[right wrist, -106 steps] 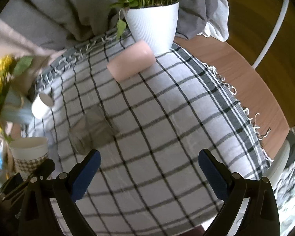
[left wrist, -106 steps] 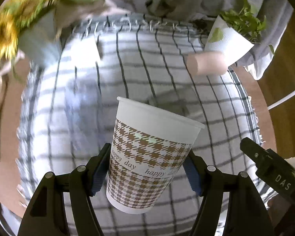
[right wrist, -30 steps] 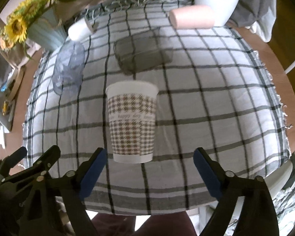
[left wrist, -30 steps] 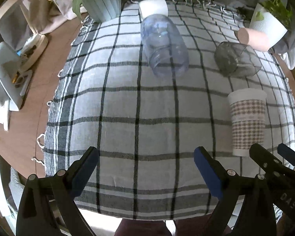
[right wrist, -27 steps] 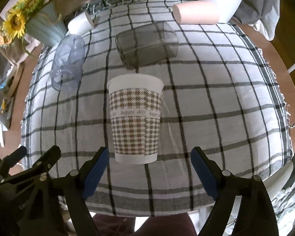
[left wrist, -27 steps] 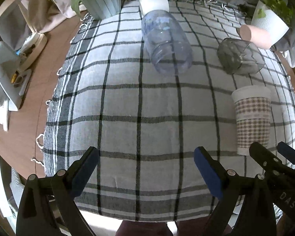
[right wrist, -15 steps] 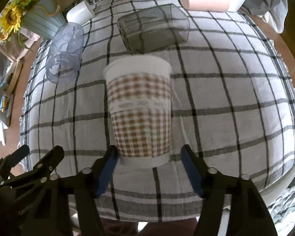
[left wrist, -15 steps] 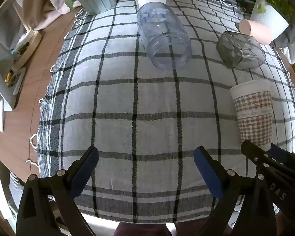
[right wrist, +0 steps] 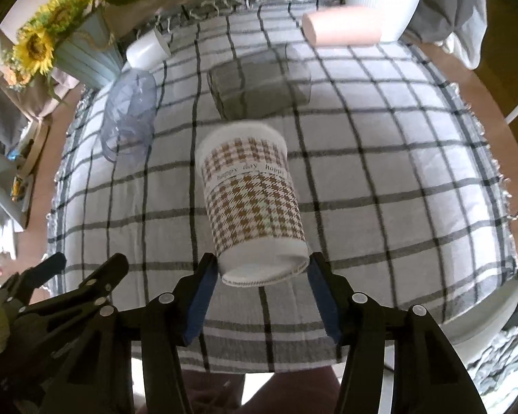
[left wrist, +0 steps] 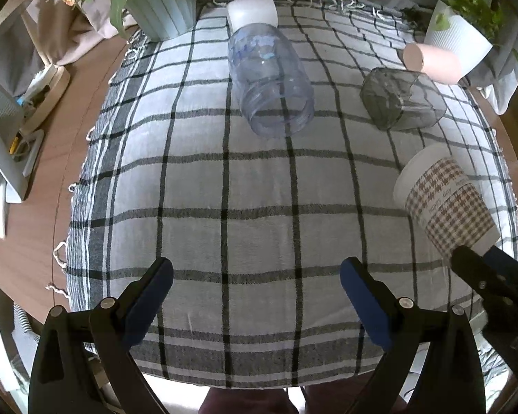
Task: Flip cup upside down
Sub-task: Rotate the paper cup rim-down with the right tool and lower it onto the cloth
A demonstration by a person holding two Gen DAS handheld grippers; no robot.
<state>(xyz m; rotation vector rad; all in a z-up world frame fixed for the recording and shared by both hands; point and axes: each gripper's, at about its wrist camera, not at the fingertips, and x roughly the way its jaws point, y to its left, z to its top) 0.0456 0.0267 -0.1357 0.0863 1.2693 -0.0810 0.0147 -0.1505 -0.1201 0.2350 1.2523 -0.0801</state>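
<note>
Both claws differ: right claw clamps the tilted paper cup; left claw gapes apart.

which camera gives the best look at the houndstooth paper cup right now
The right wrist view: the paper cup sits centred and whole between the right tool pads, base toward the camera. The left wrist view shows it only at the right edge, tilted, its base hidden behind that tool.

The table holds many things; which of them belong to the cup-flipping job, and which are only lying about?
Belong to the job:
- houndstooth paper cup, tilted
- right gripper, shut on its base

Only lying about:
- clear plastic jar, on its side
- grey glass, on its side
- pink cup, on its side
- white cup
- sunflower vase
- potted plant
- left gripper, open and empty
</note>
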